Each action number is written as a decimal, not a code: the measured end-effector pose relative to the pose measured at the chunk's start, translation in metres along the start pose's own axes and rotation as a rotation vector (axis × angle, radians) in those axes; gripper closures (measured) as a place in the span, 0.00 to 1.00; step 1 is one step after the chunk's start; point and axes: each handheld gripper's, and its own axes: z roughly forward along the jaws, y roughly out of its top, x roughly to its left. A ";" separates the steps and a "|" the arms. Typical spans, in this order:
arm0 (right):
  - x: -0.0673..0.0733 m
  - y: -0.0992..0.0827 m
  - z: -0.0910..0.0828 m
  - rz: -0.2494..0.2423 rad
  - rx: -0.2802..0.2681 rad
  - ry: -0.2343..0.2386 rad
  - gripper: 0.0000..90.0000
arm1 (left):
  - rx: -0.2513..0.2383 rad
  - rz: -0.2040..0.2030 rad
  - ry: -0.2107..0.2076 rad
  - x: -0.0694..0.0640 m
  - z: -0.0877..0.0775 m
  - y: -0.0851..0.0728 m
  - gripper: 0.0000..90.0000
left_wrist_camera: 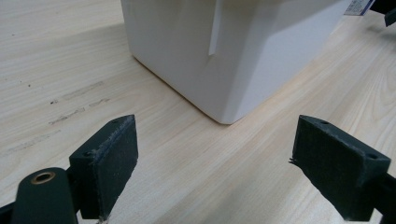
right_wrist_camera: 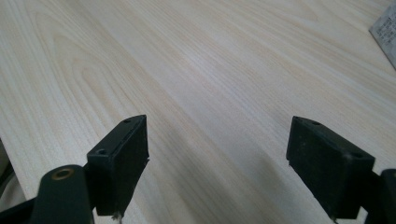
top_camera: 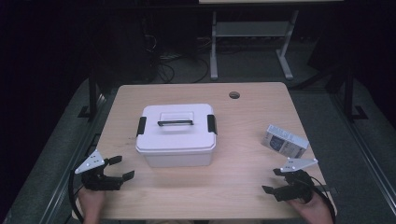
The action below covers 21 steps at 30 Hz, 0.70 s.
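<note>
Evidently we are poised to start: our left claw [top_camera: 113, 168] at eight o'clock and right claw [top_camera: 274, 181] at four rest gaping and empty on the counter [top_camera: 243, 121]. Centred, the latched white storage box [top_camera: 177, 134] stays reachable; a small carton [top_camera: 285, 141] lies at three.

Free room and obstacles. A white lidded box [top_camera: 177, 135] stands mid-table [top_camera: 243, 186], blocking the centre; a small carton [top_camera: 285, 141] lies well apart at right. Bare wood spans the near edge, the far strip, and the gap between box and carton.
</note>
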 end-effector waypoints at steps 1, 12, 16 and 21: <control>0.000 0.000 0.000 -0.001 -0.001 0.001 0.22 | 0.005 0.000 -0.002 0.000 0.001 0.000 0.15; 0.003 0.004 -0.001 -0.014 0.021 0.010 0.22 | 0.001 0.000 -0.003 -0.001 0.001 0.001 0.15; 0.005 0.012 -0.003 -0.035 0.052 0.023 0.22 | 0.002 0.005 -0.002 -0.001 0.001 0.001 0.15; 0.004 0.023 -0.006 -0.042 0.067 0.043 0.22 | 0.006 0.002 -0.001 -0.001 0.001 0.000 0.15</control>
